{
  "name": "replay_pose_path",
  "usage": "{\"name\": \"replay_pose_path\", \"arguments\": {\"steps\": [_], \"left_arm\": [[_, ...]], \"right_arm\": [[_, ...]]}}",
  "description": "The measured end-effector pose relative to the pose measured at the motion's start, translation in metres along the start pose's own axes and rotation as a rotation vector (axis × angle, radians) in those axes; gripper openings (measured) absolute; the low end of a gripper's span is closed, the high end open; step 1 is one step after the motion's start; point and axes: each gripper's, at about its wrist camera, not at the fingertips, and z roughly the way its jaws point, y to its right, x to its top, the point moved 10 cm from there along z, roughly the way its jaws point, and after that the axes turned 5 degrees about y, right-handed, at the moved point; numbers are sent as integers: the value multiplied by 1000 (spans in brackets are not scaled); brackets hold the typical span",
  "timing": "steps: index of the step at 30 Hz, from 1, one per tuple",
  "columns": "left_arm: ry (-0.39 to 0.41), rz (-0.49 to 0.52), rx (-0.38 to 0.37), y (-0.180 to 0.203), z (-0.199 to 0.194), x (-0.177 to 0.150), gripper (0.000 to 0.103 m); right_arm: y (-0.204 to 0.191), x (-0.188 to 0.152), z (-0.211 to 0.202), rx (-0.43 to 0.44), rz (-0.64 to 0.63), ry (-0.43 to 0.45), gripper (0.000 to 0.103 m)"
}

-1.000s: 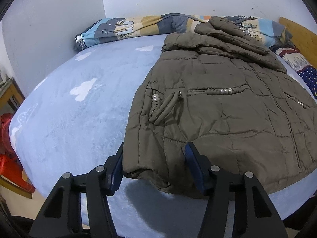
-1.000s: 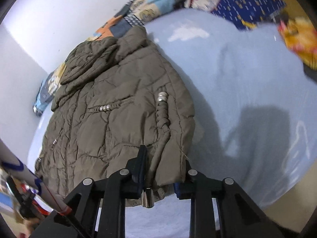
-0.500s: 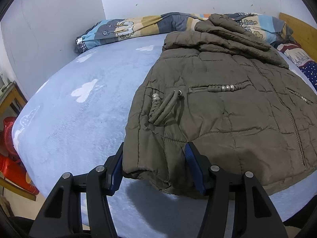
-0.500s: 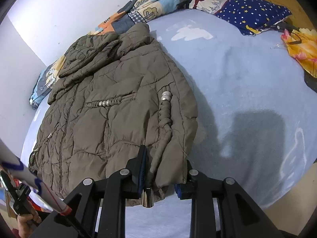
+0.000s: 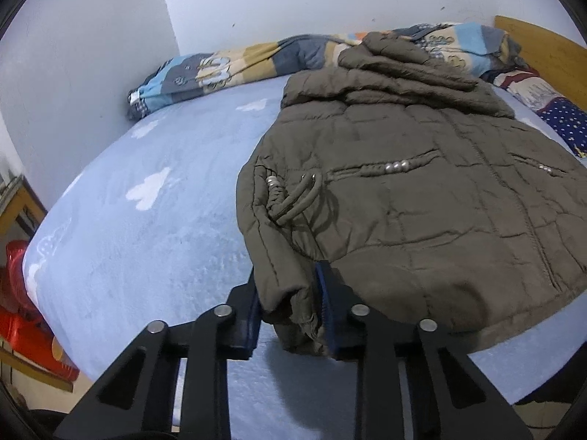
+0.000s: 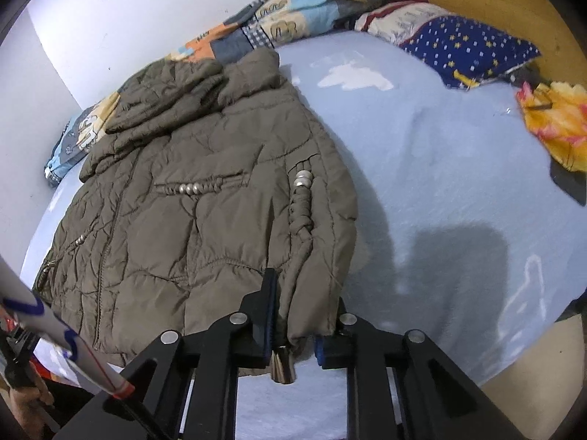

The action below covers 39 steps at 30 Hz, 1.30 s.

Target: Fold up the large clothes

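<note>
Your left gripper (image 5: 290,311) is clamped on the bunched hem corner of the olive quilted jacket (image 5: 422,212), and your right gripper (image 6: 293,315) is pinching the opposite hem corner w/ the braided cord (image 6: 302,212) running between its fingers. Jacket lies front-up on the light-blue bed (image 5: 146,227), hood toward the patchwork quilt (image 5: 227,69) by the wall; starry pillow (image 6: 473,47) off to the right.
</note>
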Motion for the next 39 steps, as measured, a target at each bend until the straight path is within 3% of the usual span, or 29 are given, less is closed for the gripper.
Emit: {"name": "replay_pose_path", "arguments": {"steps": [8,11,13,15,17,22,26,33,37,39], "left_arm": [[34,-37,-55,-1,-20,3,22],[-15,-99,-65,-10,-10,-3,24],[-41,-144,-70,-15,-4,-7,29],[-66,-203,-73,-22,1,-10,43],[-83,-260,-84,-28,5,-12,47],[-126,-340,-107,-34,12,-23,60],[-153,-386,-126,-36,18,-29,64],[-170,-414,-133,-31,28,-35,72],[-166,-418,-127,-28,32,-35,74],[-168,-404,-114,-27,35,-35,74]], "right_arm": [[0,14,-34,-63,-41,124,13],[1,13,-29,-49,-23,106,13],[-1,11,-24,12,23,84,13],[2,7,-17,35,66,57,17],[5,3,-12,75,123,31,18],[21,-2,-4,177,319,-6,37],[34,-7,4,226,455,-32,40],[43,-14,22,206,520,-71,41],[41,-15,32,241,549,-86,48],[23,-18,42,263,490,-123,45]]}}
